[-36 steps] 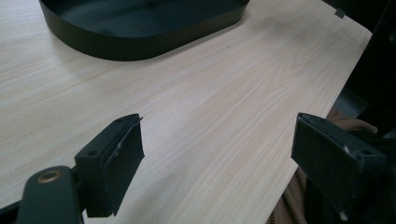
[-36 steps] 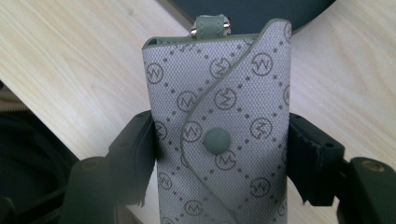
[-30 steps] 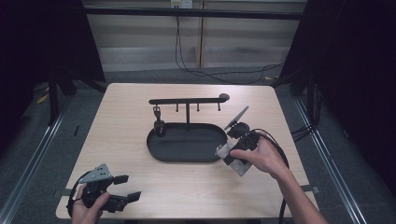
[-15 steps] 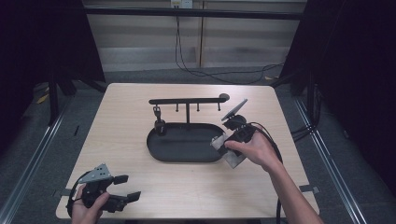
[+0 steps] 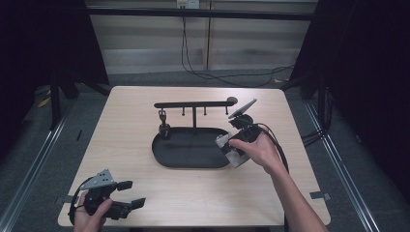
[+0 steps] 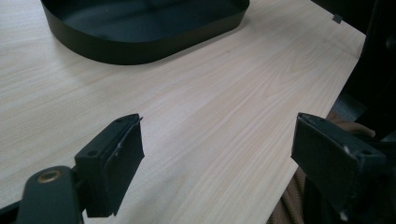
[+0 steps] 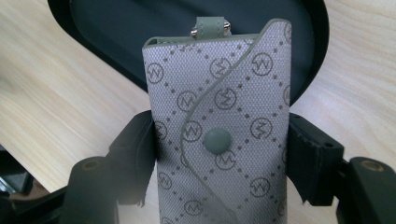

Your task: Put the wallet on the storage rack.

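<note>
A small grey fabric pouch sits upright between the two black jaws of the right gripper, which pinch it from both sides. The cloth is woven, printed with a diamond grid of dots and small circled monogram marks. A curved flap crosses its front and closes with a round grey-green snap, level with the fingertips. A short grey-green tab with metal rivets sticks out of its top edge, beyond the fingertips. Behind the pouch lies a black oval tray on a pale wooden table. From above, the pouch hangs over the tray's right end. The left gripper rests near the table's front left corner, jaws spread wide apart with bare wood between them.
</note>
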A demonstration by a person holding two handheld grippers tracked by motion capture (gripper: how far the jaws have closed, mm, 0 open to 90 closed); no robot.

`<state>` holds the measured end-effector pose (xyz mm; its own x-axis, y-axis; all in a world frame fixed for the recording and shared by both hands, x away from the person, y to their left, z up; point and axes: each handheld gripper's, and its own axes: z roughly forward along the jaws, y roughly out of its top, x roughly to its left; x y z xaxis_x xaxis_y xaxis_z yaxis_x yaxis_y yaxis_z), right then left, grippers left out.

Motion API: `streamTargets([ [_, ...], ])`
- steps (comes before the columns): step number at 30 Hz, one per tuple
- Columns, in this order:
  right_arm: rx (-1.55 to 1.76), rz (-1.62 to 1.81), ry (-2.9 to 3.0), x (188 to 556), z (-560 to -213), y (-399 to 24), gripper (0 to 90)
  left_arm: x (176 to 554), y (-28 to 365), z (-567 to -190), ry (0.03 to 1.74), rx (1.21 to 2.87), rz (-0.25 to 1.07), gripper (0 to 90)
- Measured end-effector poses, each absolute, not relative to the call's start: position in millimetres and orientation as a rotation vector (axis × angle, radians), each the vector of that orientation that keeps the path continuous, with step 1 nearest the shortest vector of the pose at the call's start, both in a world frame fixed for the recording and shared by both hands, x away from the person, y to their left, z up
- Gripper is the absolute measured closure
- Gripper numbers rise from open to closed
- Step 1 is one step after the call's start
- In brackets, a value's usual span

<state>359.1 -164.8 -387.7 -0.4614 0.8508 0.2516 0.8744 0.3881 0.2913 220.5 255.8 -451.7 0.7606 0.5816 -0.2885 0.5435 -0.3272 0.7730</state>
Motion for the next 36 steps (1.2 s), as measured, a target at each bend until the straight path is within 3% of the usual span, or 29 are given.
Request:
streamTargets([
  [36, -1.842, -0.811, -2.293, 394, -433, -173, 32.3, 221, 257, -450, 0.844, 2.0, 0.053, 16.6],
])
